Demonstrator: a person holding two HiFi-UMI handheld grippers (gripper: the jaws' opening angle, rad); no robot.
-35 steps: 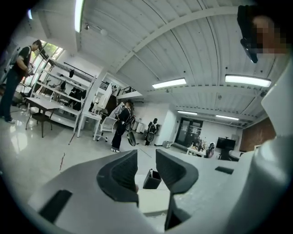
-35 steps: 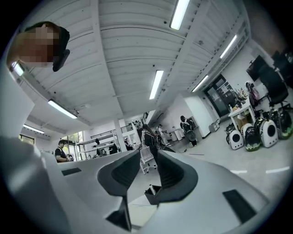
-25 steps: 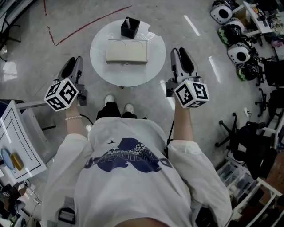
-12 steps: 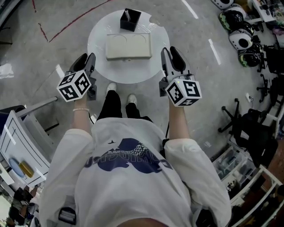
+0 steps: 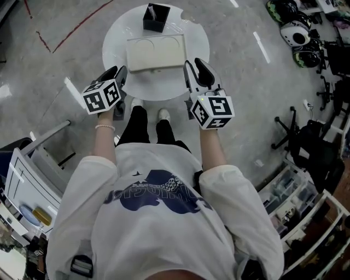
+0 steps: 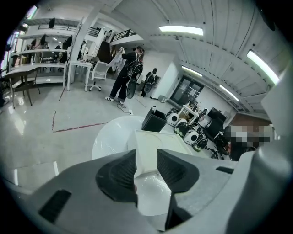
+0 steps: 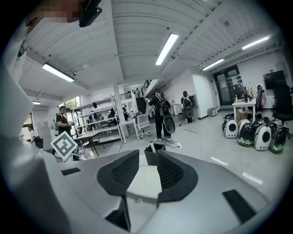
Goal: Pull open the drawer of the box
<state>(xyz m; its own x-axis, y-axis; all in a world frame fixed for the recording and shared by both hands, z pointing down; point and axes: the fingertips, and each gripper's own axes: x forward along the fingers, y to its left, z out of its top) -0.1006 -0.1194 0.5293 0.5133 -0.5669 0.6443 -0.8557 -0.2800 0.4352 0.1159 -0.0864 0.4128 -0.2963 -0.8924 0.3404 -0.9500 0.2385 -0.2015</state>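
Both forearms reach forward from the body toward the round white desk (image 5: 115, 38) in the upper middle of the head view. The left wrist carries a bead bracelet (image 5: 104, 127). Each hand is hidden under its marker cube (image 5: 102, 96), so only the forearms and the tongs show.

The left tongs (image 5: 117, 71) point up and slightly right in the frame, at the lower left edge of the desk. The right tongs (image 5: 195, 66) lie over the desk's lower right edge, just beside the near right corner of the box (image 5: 156, 53).

In the left gripper view, the left tongs (image 6: 146, 157) stand apart with a narrow gap and clamp on nothing. The box (image 6: 155, 139) shows through the gap, further ahead. In the right gripper view, the right tongs (image 7: 147, 160) are also apart and empty. The box (image 7: 144, 180) lies ahead of them, not touched.

The box is cream-coloured and sits in the middle of the desk. Behind it, at the top of the head view, stands a black container (image 5: 156, 16). The drawer (image 7: 137, 197) faces the person, has a small knob (image 7: 138, 200) and looks closed.

The cubes bear black-and-white square patterns. The shirt (image 5: 156, 191) has a dark blue print, upside down in the frame, which I cannot read.
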